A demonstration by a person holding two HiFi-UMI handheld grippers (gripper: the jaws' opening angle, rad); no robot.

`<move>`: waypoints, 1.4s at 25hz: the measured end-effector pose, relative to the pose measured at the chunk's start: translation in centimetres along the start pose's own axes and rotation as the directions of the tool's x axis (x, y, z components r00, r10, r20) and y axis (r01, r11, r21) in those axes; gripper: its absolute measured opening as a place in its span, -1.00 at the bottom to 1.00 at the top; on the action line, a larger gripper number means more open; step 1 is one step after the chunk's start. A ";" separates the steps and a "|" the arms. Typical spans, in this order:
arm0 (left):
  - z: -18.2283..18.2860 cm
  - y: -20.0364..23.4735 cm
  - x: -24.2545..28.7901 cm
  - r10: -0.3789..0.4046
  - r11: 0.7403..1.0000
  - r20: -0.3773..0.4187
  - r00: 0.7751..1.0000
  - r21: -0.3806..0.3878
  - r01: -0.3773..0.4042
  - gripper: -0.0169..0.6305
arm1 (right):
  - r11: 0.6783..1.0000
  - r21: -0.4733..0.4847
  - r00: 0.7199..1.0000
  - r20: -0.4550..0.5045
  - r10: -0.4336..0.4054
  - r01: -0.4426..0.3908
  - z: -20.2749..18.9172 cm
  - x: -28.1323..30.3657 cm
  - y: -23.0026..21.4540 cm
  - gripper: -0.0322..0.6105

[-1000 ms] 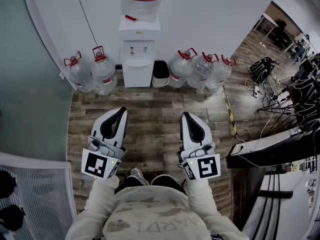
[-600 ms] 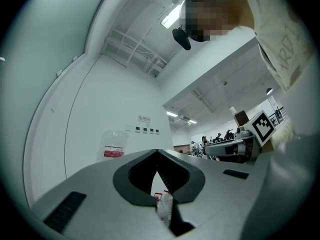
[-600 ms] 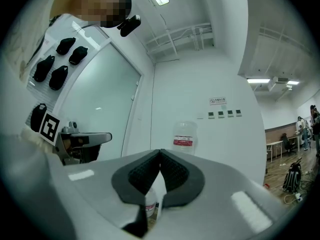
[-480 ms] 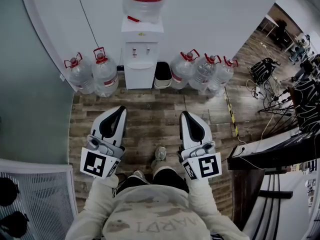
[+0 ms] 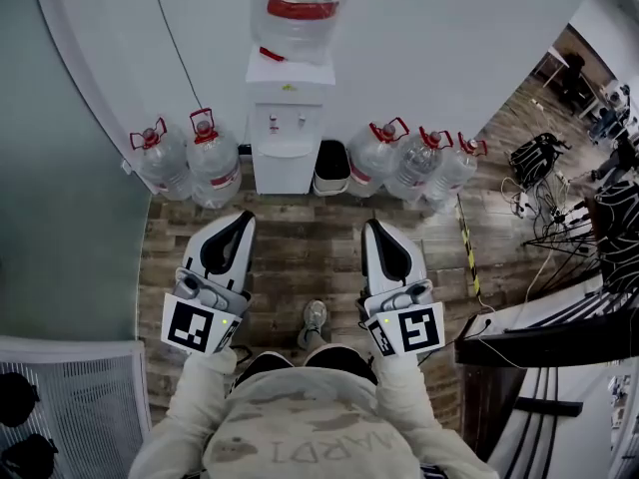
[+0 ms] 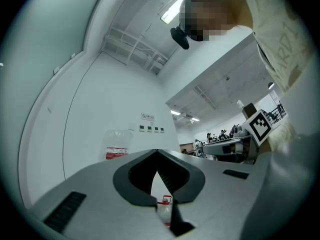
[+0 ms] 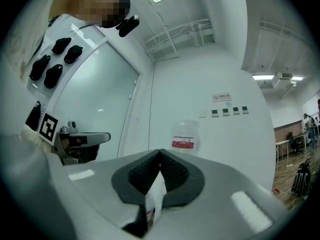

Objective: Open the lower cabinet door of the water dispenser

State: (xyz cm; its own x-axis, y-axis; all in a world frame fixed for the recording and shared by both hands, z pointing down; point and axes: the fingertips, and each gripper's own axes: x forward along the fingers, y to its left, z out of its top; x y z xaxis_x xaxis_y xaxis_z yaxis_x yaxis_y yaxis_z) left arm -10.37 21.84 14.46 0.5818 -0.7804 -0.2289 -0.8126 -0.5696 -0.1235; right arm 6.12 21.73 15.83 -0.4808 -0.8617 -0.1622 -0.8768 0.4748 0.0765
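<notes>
Water dispenser (image 5: 287, 133) stands against the white wall (image 5: 419, 58), ahead of both tongs and well apart from them, lined up with the gap between the two. Left tongs (image 5: 240, 220) closed tip to tip, nothing gripped. Right tongs (image 5: 373, 226) also closed, empty. Both point toward the dispenser over bare wood floor (image 5: 300, 257). In the left gripper view the left tongs (image 6: 157, 151) meet at the tip, and a red-capped jug (image 6: 163, 207) shows through the slot behind it. In the right gripper view the right tongs (image 7: 160, 151) are pressed together.

Containers: inverted bottle (image 5: 300, 8) sits on top of the dispenser, clear with a red label; fill level unclear. Two clear jugs (image 5: 188, 156) with red caps and handles stand on the floor left of the dispenser, three more jugs (image 5: 417, 163) to its right. A dark bin (image 5: 331, 168) is just beside the dispenser's right side; contents not visible.

Dispenser is white and boxy, two small taps over a drip recess. Lower cabinet door (image 5: 283, 176) is a plain white panel, closed flush, reaching down to the floor.
</notes>
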 end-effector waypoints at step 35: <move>-6.4 4.3 21.7 0.129 0.992 -0.052 0.990 0.021 -0.128 -0.95 | 0.987 0.018 0.987 -0.013 0.161 -0.161 -5.3 15.4 -17.6 -0.87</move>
State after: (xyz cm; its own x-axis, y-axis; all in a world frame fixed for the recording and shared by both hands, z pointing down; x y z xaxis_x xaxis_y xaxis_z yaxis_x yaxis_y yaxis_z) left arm -1.04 0.77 15.09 0.4732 -0.8596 -0.1927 -0.8809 -0.4595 -0.1135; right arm 14.09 -0.83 17.25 -0.6157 -0.7763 -0.1349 -0.7878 0.6103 0.0838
